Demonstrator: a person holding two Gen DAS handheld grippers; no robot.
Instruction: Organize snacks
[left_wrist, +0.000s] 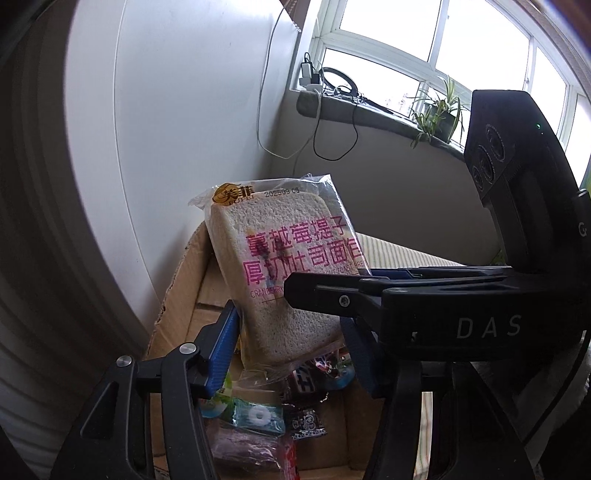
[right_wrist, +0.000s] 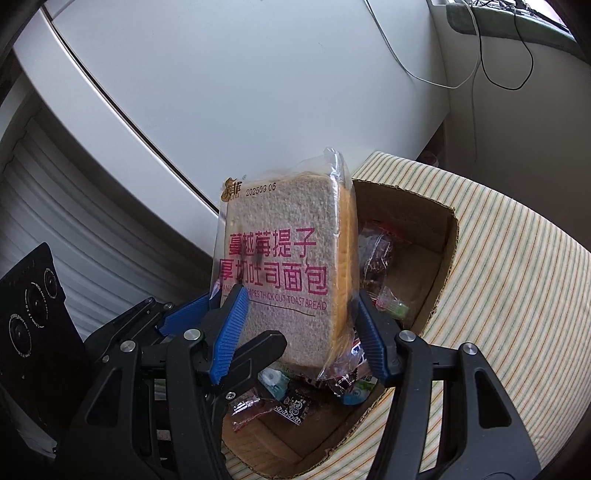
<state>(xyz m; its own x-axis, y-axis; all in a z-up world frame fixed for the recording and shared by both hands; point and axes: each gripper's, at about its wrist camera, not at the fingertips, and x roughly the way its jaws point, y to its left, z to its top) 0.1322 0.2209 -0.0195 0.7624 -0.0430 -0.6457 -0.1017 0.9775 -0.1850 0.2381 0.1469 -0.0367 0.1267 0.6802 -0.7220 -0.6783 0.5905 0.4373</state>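
Bagged toast bread (left_wrist: 291, 258) above cardboard box (left_wrist: 184, 280)

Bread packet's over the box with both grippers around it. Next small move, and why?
Probably lower the bread packet a little into the cardboard box. It hangs upright between the right gripper's pads, above loose small snacks, and the left gripper flanks it too.

Both grippers are angled downward, right gripper (right_wrist: 299, 328) at lower centre (blue pads clamped), left gripper (left_wrist: 291, 354) half-spread.
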